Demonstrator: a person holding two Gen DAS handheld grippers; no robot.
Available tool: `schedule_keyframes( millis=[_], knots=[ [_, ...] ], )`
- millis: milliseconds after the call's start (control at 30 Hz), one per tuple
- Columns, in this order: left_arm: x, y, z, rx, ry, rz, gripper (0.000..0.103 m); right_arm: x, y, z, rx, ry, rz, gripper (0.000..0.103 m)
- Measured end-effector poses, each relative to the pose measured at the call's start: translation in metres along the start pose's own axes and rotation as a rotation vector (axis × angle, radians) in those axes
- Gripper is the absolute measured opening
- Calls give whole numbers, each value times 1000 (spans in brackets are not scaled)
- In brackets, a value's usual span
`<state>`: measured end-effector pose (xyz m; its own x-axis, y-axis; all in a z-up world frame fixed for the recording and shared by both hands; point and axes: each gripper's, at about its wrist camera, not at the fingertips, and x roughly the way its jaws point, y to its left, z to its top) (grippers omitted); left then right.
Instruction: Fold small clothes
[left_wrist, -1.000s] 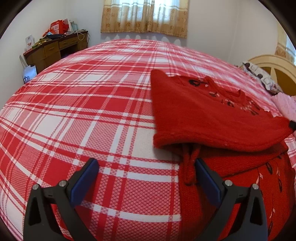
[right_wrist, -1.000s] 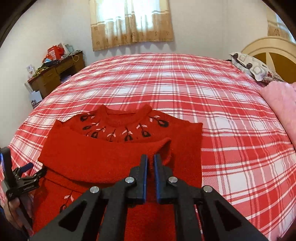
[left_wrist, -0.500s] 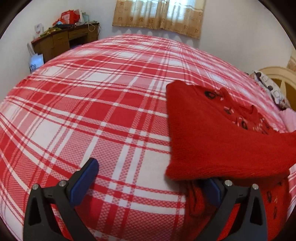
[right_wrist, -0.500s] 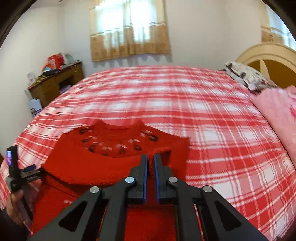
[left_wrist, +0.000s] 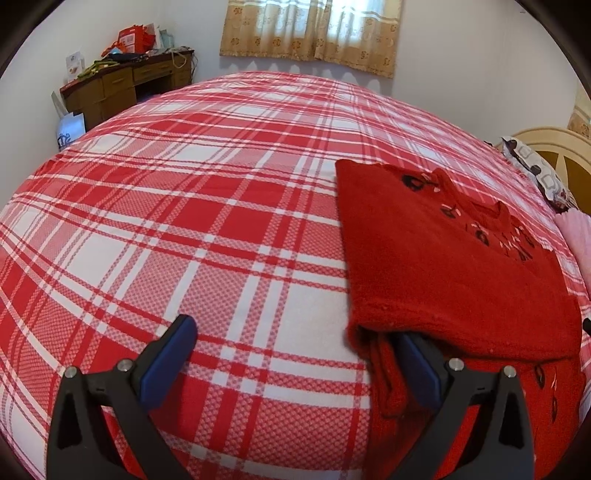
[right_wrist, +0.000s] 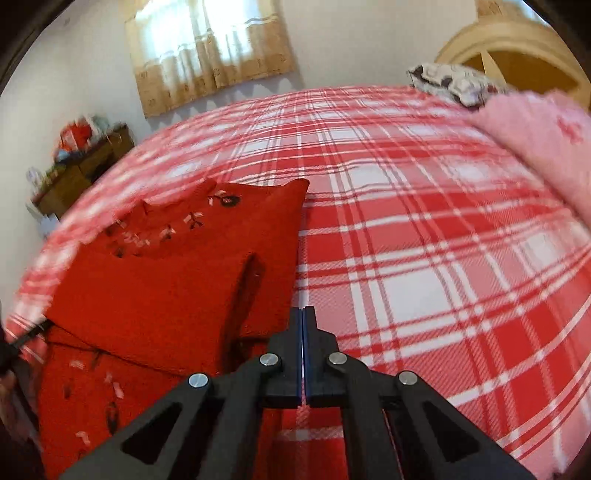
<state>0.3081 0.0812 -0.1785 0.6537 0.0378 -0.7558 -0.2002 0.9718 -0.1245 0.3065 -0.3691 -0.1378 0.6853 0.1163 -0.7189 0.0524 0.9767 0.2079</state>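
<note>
Red knit sweater (left_wrist: 454, 266), dark embroidered motifs at the neckline, lies partly folded on a red-and-white plaid bedspread (left_wrist: 207, 229). Left gripper (left_wrist: 295, 339): jaws spread wide, one fingertip tucked under the sweater's folded edge, pads pressing nothing. Right gripper (right_wrist: 303, 314): jaws closed together, empty, over the bedspread just beside the sweater's edge.

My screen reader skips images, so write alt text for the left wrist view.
A red sweater lies partly folded on a red-and-white plaid bed. The left claw is open, one finger tucked under the folded edge. A wooden desk and curtained window stand behind.
</note>
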Motion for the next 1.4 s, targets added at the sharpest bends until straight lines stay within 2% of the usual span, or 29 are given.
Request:
schedule_keyframes(
  millis=[33, 100, 133, 167, 233, 333, 400, 600, 700, 733, 800, 833, 867, 967, 1033, 1167, 1267, 1400],
  knots=[
    [-1, 0, -1, 5, 0, -6, 103, -4, -1, 0, 13, -3, 18, 2],
    [-4, 0, -4, 14, -2, -17, 103, -8, 4, 0, 12, -8, 58, 14],
    [-7, 1, -7, 15, -10, -26, 103, -10, 9, -1, 3, -8, 96, 30],
    [-9, 1, -9, 16, -15, -32, 103, -11, 15, -2, -7, -7, 119, 39],
    [-12, 2, -13, 16, -24, -41, 103, -8, 27, -4, -36, 14, 139, 39],
    [-12, 3, -14, 10, -29, -46, 103, 9, 41, -10, -78, 99, 73, 37],
    [-12, 1, -14, 19, -28, -34, 103, 15, 42, -14, -75, 122, 73, 7],
    [-12, 1, -14, 21, -30, -34, 103, -13, 42, -9, -107, 8, -3, 5],
    [-12, 1, -14, 22, -30, -32, 103, 3, 42, -11, -157, 91, 3, 5],
    [-12, 1, -15, 22, -30, -32, 103, 9, 44, -14, -180, 111, -17, 7],
    [-13, 0, -15, 23, -30, -32, 103, 7, 49, -18, -228, 104, -58, 22],
    [-13, 0, -15, 22, -30, -33, 103, 2, 51, -18, -239, 86, -80, 46],
    [-14, 1, -15, 19, -30, -36, 103, -6, 51, -17, -237, 50, -86, 56],
    [-26, 11, -18, -24, -31, -47, 103, -21, 58, -10, -248, -20, -65, 56],
    [-41, 17, -18, -43, -78, -42, 103, -24, 72, -2, -282, -45, -10, 56],
    [-54, 5, -5, 3, -151, -8, 103, -5, 83, 8, -249, 0, 70, 56],
    [-39, -13, 5, 57, -138, 17, 103, 17, 75, 8, -212, 34, 24, 55],
    [-8, -33, 3, 152, -59, 82, 103, 33, 47, 1, -166, 69, -48, 53]
  ],
)
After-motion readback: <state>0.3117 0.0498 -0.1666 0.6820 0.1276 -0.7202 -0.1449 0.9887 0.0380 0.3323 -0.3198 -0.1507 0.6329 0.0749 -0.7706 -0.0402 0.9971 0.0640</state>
